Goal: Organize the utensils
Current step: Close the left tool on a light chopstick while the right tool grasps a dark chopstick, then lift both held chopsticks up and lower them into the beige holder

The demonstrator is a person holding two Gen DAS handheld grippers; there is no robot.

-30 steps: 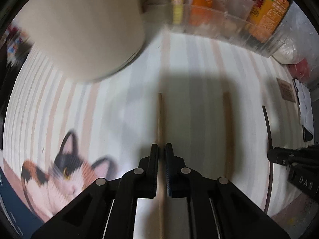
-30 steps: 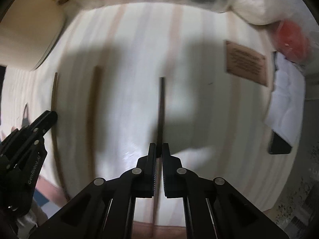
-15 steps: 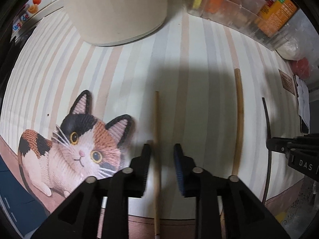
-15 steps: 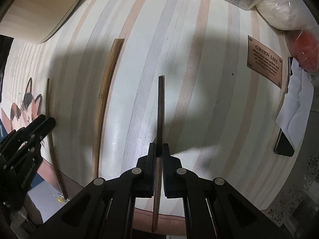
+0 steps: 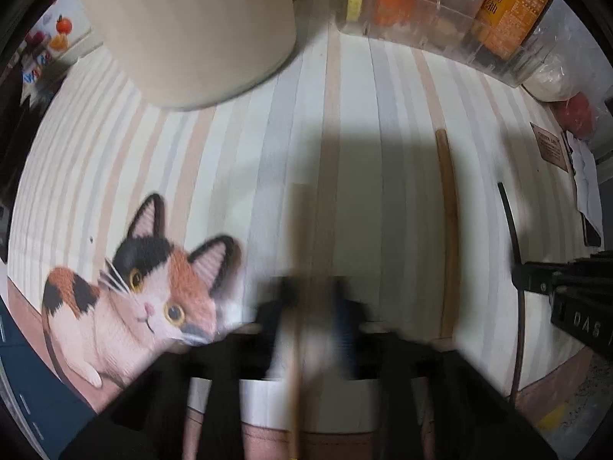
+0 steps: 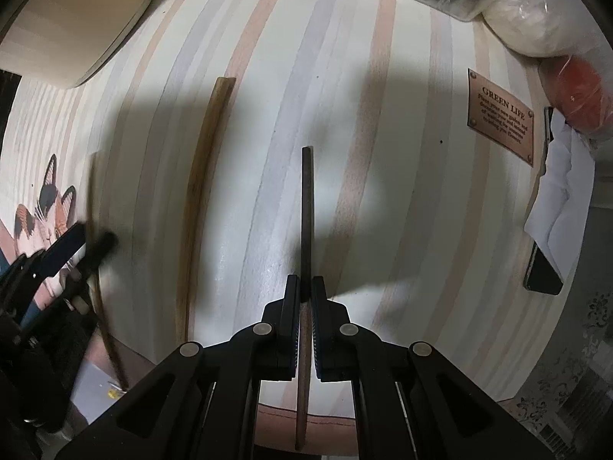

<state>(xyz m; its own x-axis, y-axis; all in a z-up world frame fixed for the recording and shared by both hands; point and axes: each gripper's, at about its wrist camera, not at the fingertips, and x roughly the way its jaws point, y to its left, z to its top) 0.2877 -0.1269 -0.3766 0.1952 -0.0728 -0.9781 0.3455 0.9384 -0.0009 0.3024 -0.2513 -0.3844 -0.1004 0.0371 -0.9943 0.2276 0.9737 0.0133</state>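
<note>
My left gripper (image 5: 312, 306) is blurred by motion; its jaws stand apart with a light wooden chopstick (image 5: 297, 268) lying between them on the striped mat (image 5: 230, 153). It also shows in the right wrist view (image 6: 88, 245), beside that chopstick (image 6: 94, 207). My right gripper (image 6: 305, 295) is shut on a dark chopstick (image 6: 306, 207), which points straight ahead and also shows in the left wrist view (image 5: 511, 230). A second light wooden chopstick (image 5: 446, 230) lies flat on the mat between the two grippers; it also shows in the right wrist view (image 6: 199, 191).
A cream cylindrical container (image 5: 191, 30) stands at the back left. A clear organiser with packets (image 5: 440, 19) lines the back. A cat picture (image 5: 145, 287) is printed on the mat. A brown label (image 6: 500, 115), white paper (image 6: 559, 191), a phone (image 6: 544, 272) and bagged items (image 6: 574, 84) lie right.
My left gripper opened, released the light chopstick onto the mat, and is now moving, blurred. The right gripper stays shut on the dark chopstick.
</note>
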